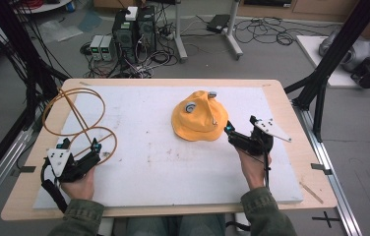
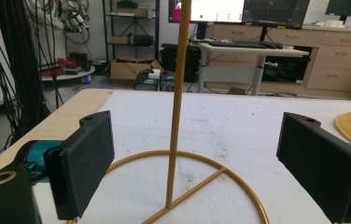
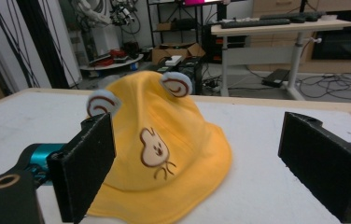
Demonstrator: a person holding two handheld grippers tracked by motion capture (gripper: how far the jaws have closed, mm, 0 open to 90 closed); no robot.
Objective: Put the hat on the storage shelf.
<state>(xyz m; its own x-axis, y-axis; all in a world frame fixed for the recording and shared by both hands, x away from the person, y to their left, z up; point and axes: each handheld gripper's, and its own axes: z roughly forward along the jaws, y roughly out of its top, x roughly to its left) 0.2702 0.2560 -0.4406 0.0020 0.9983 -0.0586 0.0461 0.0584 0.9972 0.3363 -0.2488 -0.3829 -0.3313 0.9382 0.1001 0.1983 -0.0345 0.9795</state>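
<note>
— So, where does the hat (image 1: 199, 117) sit?
— Flat on the white board (image 1: 163, 162), right of the middle; the right gripper (image 1: 230, 131) is at its near brim with jaws wide, holding nothing; the brim lies between them in the right gripper view.
— And the left gripper (image 1: 80, 145)?
— Wide open too; empty; it faces the gold wire stand (image 1: 77, 123), whose upright rod (image 2: 177, 102) rises between the jaws, untouched.

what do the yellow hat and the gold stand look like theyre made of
The hat looks like soft matte cotton-type fabric: its brim sags and folds on the board, with a printed emblem. The stand looks like thin metal rod with a gold, slightly glossy coating; it holds straight and rigid, though the base metal cannot be told.
</note>
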